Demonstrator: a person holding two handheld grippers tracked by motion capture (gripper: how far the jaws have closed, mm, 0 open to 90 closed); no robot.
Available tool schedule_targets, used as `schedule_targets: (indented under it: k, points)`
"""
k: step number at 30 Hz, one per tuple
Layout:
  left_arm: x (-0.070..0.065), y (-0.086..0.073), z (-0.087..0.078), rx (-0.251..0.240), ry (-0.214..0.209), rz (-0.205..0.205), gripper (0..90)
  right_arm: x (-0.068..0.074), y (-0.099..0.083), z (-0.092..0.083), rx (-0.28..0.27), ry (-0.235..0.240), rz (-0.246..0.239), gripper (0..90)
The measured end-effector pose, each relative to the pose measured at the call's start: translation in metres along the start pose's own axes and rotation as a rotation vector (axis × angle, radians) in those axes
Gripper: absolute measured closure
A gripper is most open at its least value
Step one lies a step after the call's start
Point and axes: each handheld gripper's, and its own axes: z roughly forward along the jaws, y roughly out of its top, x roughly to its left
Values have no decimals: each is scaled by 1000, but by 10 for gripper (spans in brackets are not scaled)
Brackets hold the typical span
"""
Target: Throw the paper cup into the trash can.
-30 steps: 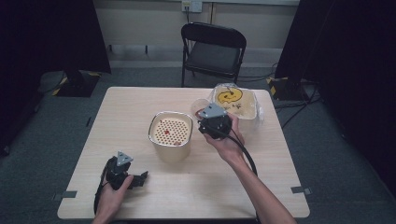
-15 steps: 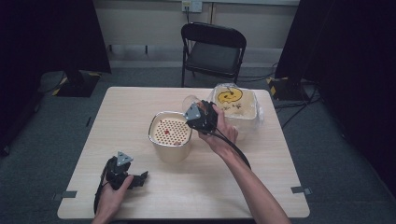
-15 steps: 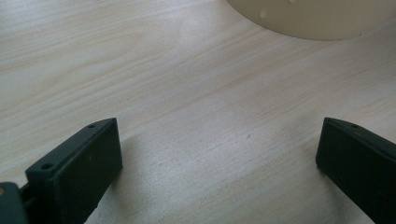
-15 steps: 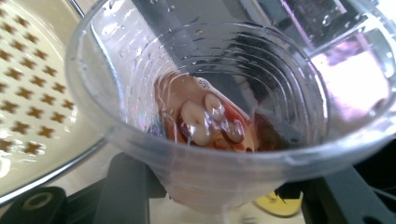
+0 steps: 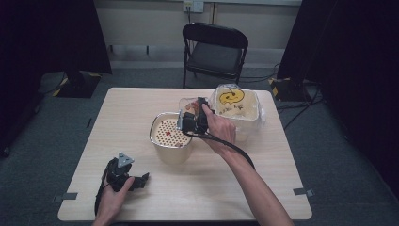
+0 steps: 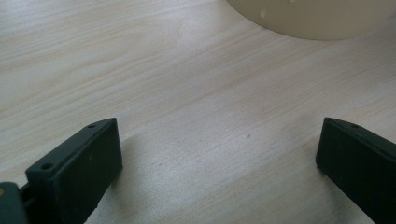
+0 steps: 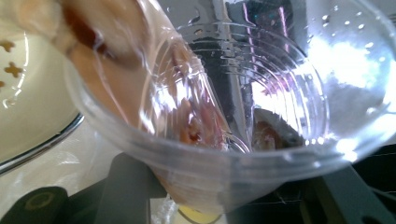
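- High view: right gripper [image 5: 192, 120] holds a clear plastic cup [image 5: 188, 104] tipped on its side at the far-right rim of the cream strainer pot [image 5: 170, 140], mouth toward the perforated insert. One small red piece [image 5: 171, 134] sits on the insert.
- Behind the hand, a bagged container with a yellow smiley print [image 5: 235, 106] stands just beside the pot. Folding chair [image 5: 214, 52] beyond the table [image 5: 263, 179].
- Left gripper [image 5: 126, 176] rests on the table near the front-left corner, well apart from the pot.
- Left gripper view: jaws set wide, nothing between them, bare wood below. Pot wall [image 6: 317, 18] at the top edge.
- Right gripper view: jaws clamped on the cup's wall [image 7: 201, 158], cup mouth toward the camera. Reddish-brown food [image 7: 187, 126] clings to the inside, another bit [image 7: 268, 133] deeper down. Pot rim and cross-shaped holes [image 7: 14, 70] at left.
- Judgement: this looks like emptying the cup into the strainer. To do it well, I'd keep the cup's lip over the insert, not over the rim, and tilt further slowly so the stuck pieces slide rather than drop outside.
- Thin cup will flex; squeezing harder risks crushing it. A light shake is safer.
- Left gripper could steady the pot if it starts to shift.
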Motion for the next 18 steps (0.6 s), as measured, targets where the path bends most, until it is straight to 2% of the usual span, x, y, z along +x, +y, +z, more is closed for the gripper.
schedule_targets:
  k: [1, 3, 8, 12, 13, 15, 18]
  points:
    - [0, 0, 0, 0, -1, -1, 0, 1, 0, 0, 4, -7, -6, 520]
    - [0, 0, 0, 0, 0, 1, 0, 1, 2, -1, -9, -47, -52, 521]
    - [0, 0, 0, 0, 0, 1, 0, 1, 8, -3, -10, -96, -145, 528]
    - [0, 0, 0, 0, -1, 0, 0, 3, 10, -5, -12, -106, -172, 536]
    - [0, 0, 0, 0, 0, 0, 0, 3, 10, -4, -19, -116, -209, 538]
    - [0, 0, 0, 0, 0, 0, 0, 5, 11, -4, -20, -133, -246, 540]
    - [0, 0, 0, 0, -1, 0, 0, 7, 12, -5, -31, -154, -279, 543]
